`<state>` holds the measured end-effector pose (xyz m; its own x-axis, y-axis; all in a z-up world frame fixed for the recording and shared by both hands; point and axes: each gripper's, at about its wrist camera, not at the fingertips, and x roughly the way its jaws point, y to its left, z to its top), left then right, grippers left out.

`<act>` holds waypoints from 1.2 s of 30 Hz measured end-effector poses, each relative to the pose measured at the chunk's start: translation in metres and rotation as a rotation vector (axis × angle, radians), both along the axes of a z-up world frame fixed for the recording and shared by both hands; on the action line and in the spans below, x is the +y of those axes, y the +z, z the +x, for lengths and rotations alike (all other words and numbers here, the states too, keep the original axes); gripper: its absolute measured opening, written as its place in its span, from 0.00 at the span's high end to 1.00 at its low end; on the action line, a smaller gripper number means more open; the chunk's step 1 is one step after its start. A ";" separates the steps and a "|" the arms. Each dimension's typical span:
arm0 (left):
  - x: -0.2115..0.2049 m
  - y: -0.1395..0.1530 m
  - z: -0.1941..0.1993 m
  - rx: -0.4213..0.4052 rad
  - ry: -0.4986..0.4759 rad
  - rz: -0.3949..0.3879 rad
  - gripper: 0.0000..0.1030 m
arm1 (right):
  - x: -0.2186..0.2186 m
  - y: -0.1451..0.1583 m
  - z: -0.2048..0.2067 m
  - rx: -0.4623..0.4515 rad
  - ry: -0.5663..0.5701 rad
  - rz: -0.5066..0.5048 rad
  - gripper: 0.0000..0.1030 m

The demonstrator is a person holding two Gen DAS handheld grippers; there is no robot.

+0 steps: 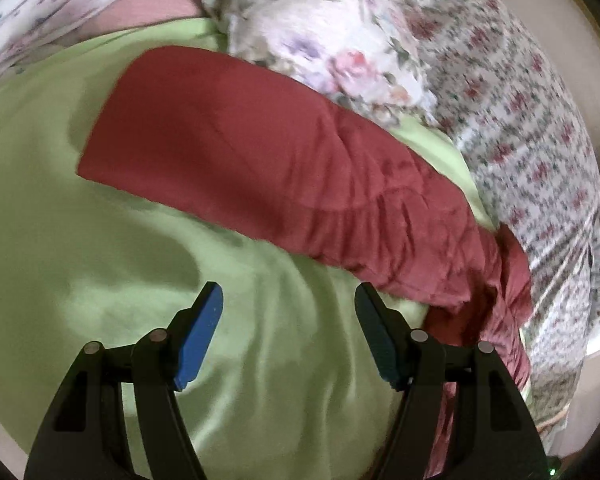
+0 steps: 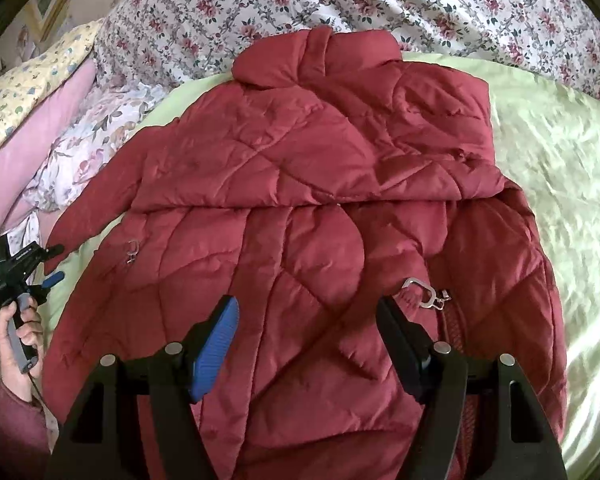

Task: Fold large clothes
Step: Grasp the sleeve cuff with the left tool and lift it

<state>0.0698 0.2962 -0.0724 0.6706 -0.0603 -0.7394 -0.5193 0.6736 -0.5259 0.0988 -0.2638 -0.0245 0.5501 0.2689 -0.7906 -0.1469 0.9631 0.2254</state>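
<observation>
Plainly the red quilted jacket (image 2: 300, 208) fills the middle of the right wrist frame, lying on a pale green sheet (image 2: 560, 184) with its collar (image 2: 316, 56) toward the top and one sleeve folded across the chest. The other sleeve (image 1: 260, 160) runs as a broad red band from upper left to lower right of the left wrist frame, over the same green sheet (image 1: 80, 260).

The right gripper (image 2: 306, 344) hovers over the jacket's lower body with its jaws wide apart and nothing between them; a metal zipper pull (image 2: 424, 294) lies just beside its right finger. The left gripper (image 1: 288, 332) is also spread wide and empty, over bare sheet just below the sleeve.

Judging by the puffy, stitched panels, the jacket is soft and bulky, light for its size, and its smooth shell looks slippery. It will likely spring back from a fold and slide on the satiny sheet. A thin pinch of shell alone may slip, so the better hold is probably a full bite at a seam or edge: the cuff end of the sleeve at the left of the left wrist frame, or the hem, which is hidden under the right gripper at the bottom of its frame. Floral bedding (image 2: 420, 4) borders the sheet at the top.
</observation>
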 end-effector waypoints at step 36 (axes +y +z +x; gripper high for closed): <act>-0.131 0.110 0.084 -0.323 -0.398 0.213 0.92 | -0.021 0.003 0.010 0.003 -0.022 0.063 0.29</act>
<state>0.1539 0.1650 0.0373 0.8211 -0.2269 -0.5237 -0.0378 0.8940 -0.4465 0.1093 -0.2850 -0.0216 0.5544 0.3058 -0.7740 -0.1250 0.9501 0.2858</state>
